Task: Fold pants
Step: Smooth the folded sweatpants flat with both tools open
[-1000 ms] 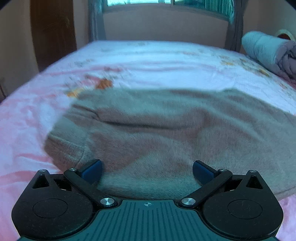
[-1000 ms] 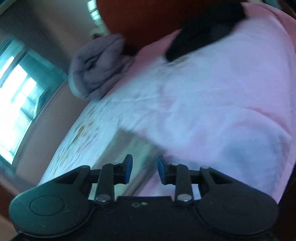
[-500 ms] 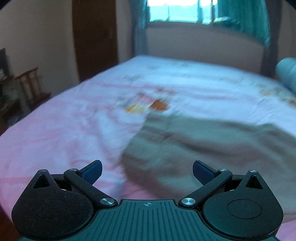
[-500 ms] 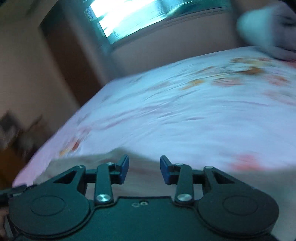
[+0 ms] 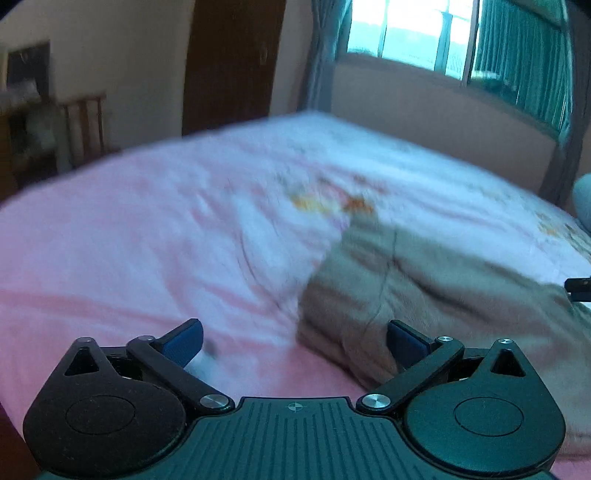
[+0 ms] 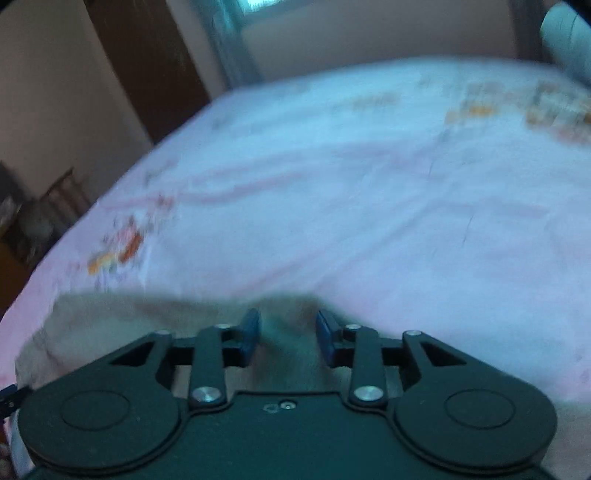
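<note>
The grey-brown fleece pants (image 5: 424,288) lie folded on the pink bed sheet (image 5: 147,236). In the left wrist view they sit to the right, and my left gripper (image 5: 294,341) is wide open and empty over their left edge. In the right wrist view the pants (image 6: 147,325) lie under and left of my right gripper (image 6: 288,332). Its jaws stand partly open with a ridge of the cloth between them, not pinched. The frames are blurred by motion.
The bed (image 6: 369,166) stretches ahead toward a window wall. A rolled blanket (image 6: 569,33) lies at the far right corner. A dark wooden door (image 5: 229,62) and a chair (image 5: 85,125) stand beyond the bed's left edge.
My left gripper has swung left, so the pants slid from the centre to the right of its view. My right gripper has turned from the pillow end and come down over the pants' far edge.
</note>
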Demonstrator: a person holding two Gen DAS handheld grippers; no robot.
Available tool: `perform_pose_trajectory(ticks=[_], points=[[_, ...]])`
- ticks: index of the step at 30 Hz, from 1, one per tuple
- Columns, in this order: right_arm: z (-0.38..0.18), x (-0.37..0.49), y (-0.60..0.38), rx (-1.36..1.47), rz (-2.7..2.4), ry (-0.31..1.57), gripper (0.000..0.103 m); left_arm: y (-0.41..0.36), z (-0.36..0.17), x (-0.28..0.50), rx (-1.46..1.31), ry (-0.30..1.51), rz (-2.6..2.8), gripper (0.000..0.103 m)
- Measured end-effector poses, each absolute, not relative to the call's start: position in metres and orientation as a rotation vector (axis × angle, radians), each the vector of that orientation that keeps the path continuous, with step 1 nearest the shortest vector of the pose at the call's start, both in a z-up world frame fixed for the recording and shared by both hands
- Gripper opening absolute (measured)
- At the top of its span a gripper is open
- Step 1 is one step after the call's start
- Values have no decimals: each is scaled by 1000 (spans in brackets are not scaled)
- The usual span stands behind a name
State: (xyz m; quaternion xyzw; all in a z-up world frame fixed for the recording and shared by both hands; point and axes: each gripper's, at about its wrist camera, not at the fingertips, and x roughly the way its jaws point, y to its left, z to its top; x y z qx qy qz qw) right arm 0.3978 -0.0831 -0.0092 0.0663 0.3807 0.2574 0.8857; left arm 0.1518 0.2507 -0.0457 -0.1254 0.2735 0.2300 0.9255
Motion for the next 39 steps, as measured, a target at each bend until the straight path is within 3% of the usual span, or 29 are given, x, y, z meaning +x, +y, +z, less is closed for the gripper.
perform_pose_trajectory(ticks=[8,12,16,18,20,23,26,33,39], points=[[-26,400,-52,-4,519,852,30,261,-45,151,-373,546,453,103],[4,375,-50,43,593,745,32,266,-46,143,-371,508,469,103],[-25,368,-25,-78,617,899,31,282,-64,163,-435,616,470,103],[-15,361,-38,17,599,892,32,281,-49,162,-442,603,473,103],[5,348,-70,175,624,826,35,270,-32,155,-374,545,463,103],[28,316,-143,340,544,706,55,247,-21,155,-306,541,415,103],[29,271,-250,483,364,616,56,219,-19,161,-276,554,359,103],[-8,147,-492,903,-181,469,36,123,-22,185,-186,609,205,103],[-41,106,-568,1110,-314,425,32,56,-22,194,-123,630,130,103]])
